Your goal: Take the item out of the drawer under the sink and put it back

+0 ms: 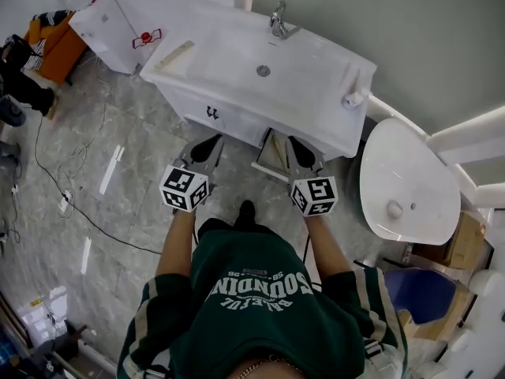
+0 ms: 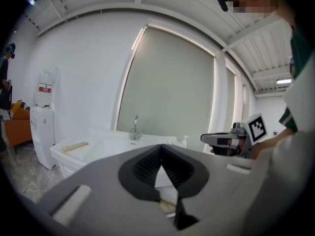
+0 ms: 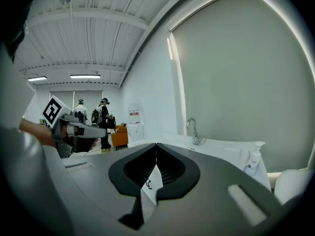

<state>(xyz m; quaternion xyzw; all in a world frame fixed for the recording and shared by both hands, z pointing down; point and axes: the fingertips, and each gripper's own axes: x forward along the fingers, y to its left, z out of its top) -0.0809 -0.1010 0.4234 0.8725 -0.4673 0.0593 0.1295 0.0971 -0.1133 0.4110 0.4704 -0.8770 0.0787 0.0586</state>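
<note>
A bathroom with a grey marbled floor [image 1: 134, 172] is shown, with a white sink [image 1: 260, 85] set against a plain wall. A toilet [image 1: 406, 180] stands off to the outer side of the right claw [image 1: 297, 144]. Both claws are held out nearly level toward the sink front, each on a forearm reached forward from the body. The left claw [image 1: 211, 142] is set beside the right and well apart from it. In each gripper view the jaws are seen pressed together at the tips with nothing between them.

The drawer [image 1: 272, 155] lies under the sink between the two claws, just ahead of the right claw and to its inner side, nearer to it than to the left claw. It appears to be pulled out a little, though the steep head view leaves this uncertain. Its long axis is judged to run along the sink front, across the line in which both claws point. The item is seen in no view and is taken to be inside the drawer. Before anything could be lifted out, the right claw would have to be opened and brought down and inward over the drawer.
</note>
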